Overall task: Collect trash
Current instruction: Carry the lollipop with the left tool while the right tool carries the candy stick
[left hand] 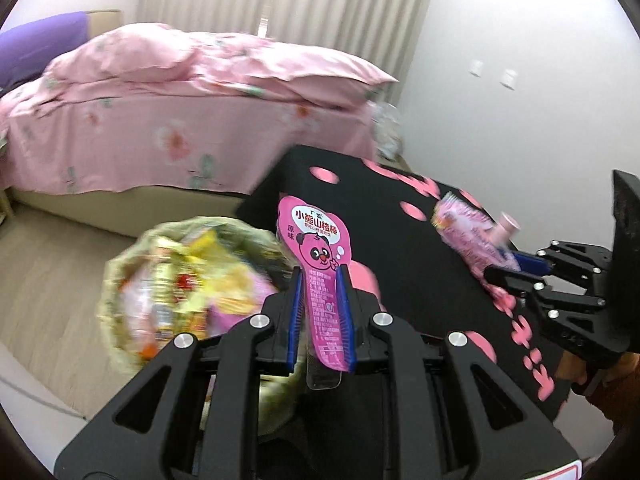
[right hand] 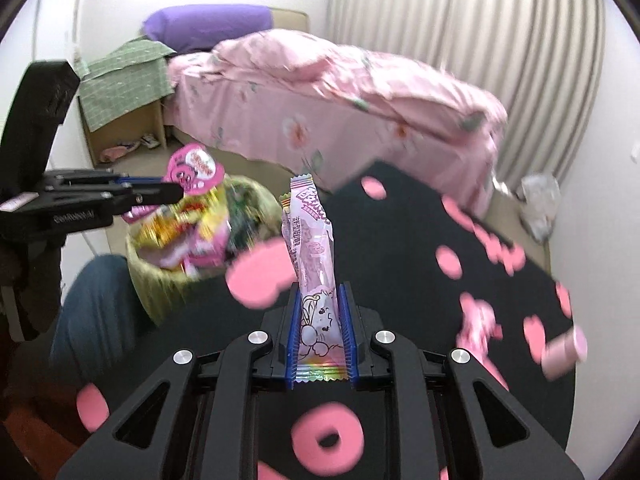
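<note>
Wrappers upright: bear-head wrapper point(left hand: 320, 280) in L gripper point(left hand: 319, 312), long pink wrapper point(right hand: 316, 280) in R gripper point(right hand: 320, 332).

Lighting: soft, even indoor light; no glare. Quality: fisheye bending and dark vignette at edges; motion blur on waste basket point(left hand: 168, 280), bedding point(right hand: 340, 80), tablecloth point(right hand: 400, 240).

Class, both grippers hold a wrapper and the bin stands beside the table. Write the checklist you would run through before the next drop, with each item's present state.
1. Left gripper shut on the bear wrapper: ok.
2. Right gripper shut on the pink wrapper: ok.
3. Bear wrapper over the bin: ok in the right wrist view.
4. Pink wrapper over the bin: not ok, above the table.
5. Room in the bin: cannot tell.
</note>
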A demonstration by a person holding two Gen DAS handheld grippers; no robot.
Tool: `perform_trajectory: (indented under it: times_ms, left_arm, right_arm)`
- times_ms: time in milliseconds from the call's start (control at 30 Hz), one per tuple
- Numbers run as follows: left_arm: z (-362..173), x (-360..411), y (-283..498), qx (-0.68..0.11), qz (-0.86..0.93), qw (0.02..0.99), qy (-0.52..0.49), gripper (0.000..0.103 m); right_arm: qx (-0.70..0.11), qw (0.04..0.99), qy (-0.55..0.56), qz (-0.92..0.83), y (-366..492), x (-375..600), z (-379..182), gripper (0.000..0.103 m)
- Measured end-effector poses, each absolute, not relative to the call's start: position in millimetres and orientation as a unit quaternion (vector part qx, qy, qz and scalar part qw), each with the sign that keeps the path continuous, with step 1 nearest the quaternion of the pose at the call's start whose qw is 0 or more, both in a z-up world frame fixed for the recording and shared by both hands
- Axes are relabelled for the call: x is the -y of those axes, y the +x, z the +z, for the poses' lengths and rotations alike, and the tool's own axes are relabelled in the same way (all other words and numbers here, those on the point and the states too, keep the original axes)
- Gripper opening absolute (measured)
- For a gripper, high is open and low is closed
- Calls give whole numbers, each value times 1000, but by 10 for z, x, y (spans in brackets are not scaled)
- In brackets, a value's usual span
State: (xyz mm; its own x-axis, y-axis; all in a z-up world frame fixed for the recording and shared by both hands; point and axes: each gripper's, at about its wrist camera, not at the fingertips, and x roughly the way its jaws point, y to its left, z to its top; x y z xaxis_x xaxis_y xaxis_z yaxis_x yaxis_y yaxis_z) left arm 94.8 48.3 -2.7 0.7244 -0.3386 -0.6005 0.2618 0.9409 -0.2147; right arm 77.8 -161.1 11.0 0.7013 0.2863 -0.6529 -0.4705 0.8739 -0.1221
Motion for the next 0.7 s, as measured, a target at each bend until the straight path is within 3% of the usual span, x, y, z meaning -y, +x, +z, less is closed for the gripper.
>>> perform_trajectory:
  times_ms: [400, 700]
  left_arm:
    - [-130, -1336, 988, -320, -50, 935, -141, 16]
    - [-827, -1287, 1318, -389, -55, 907, -153, 16]
  right_arm:
    - [-329, 896, -112, 275, 1257, 939, 108, 18]
    - [-400, 858, -105, 305, 1683, 487, -418, 18]
